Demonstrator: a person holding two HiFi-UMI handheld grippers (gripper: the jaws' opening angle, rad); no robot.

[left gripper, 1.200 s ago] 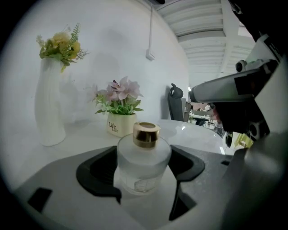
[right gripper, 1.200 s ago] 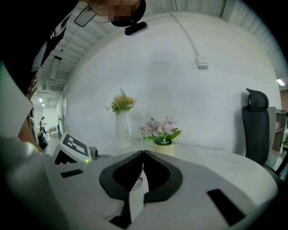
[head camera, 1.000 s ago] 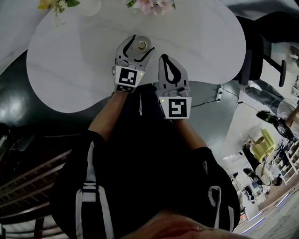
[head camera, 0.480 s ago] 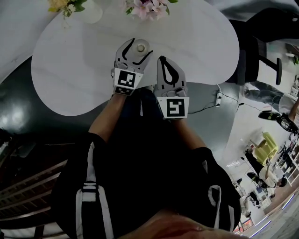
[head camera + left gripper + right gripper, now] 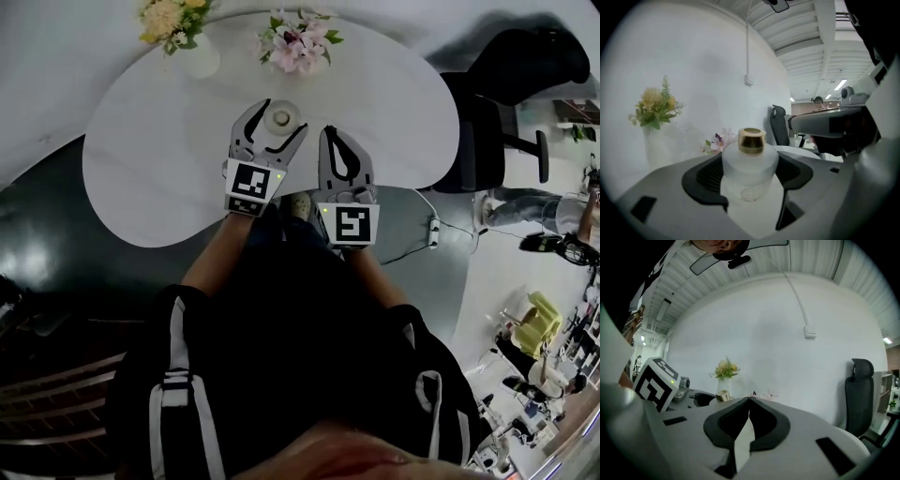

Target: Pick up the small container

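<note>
Two tools of mine at the table's (image 5: 169, 159) near edge: left gripper (image 5: 283, 112) clamped on container (image 5: 750, 164), right gripper (image 5: 330, 133) closed, empty.

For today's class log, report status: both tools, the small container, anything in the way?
Left tool shut on small container, upright. Right tool shut, empty. White vase and pink flowers beyond, apart from both.
</note>
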